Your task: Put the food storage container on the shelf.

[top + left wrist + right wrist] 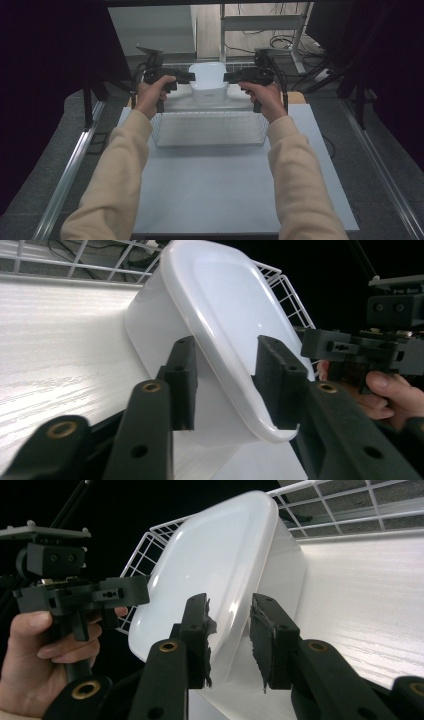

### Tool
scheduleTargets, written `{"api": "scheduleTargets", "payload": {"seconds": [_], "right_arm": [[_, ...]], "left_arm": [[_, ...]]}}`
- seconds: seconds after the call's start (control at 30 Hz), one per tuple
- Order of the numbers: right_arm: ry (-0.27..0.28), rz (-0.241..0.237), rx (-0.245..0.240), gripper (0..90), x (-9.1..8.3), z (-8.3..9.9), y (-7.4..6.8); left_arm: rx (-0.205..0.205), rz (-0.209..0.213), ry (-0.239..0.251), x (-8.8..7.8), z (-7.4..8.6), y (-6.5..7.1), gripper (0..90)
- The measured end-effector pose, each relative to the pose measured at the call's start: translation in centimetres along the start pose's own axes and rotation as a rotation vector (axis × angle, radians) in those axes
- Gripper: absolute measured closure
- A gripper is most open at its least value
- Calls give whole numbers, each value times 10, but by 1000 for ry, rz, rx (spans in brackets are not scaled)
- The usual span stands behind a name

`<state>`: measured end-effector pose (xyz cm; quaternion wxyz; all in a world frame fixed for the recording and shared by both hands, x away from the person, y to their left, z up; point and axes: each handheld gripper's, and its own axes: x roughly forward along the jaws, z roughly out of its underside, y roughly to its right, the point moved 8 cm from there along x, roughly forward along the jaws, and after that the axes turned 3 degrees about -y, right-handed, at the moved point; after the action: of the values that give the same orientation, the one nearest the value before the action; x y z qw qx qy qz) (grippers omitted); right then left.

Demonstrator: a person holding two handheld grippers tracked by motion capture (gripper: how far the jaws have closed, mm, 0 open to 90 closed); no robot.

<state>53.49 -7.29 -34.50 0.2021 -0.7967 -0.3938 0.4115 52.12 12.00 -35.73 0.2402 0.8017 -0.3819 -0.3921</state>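
Observation:
A white plastic tub point(209, 80) stands at the far end of a white wire basket point(210, 129) on the table. My left gripper point(189, 77) reaches in at the tub's left side and my right gripper point(228, 77) at its right side. In the left gripper view the tub's rim point(225, 355) runs between the two black pads of my left gripper point(230, 385), with a gap on either side. My right gripper point(232, 640) straddles the opposite rim point(235, 625) the same way, its worn pads standing off it. Both are open.
The basket sits at the far half of a pale table top point(215, 185), whose near half is bare. A metal frame and cables point(280, 42) lie beyond the table. Dark curtains hang on both sides.

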Motion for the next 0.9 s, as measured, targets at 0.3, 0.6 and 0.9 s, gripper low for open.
{"api": "scheduleTargets", "payload": {"seconds": [0.3, 0.6, 0.9], "right_arm": [[93, 44, -144, 395, -26, 2, -14], [98, 164, -413, 294, -65, 55, -20], [121, 165, -512, 277, -91, 112, -21]], "left_arm": [[156, -95, 91, -25, 3, 20, 305], [334, -208, 65, -59, 57, 40, 279], [415, -236, 102, -87, 129, 40, 291]]}}
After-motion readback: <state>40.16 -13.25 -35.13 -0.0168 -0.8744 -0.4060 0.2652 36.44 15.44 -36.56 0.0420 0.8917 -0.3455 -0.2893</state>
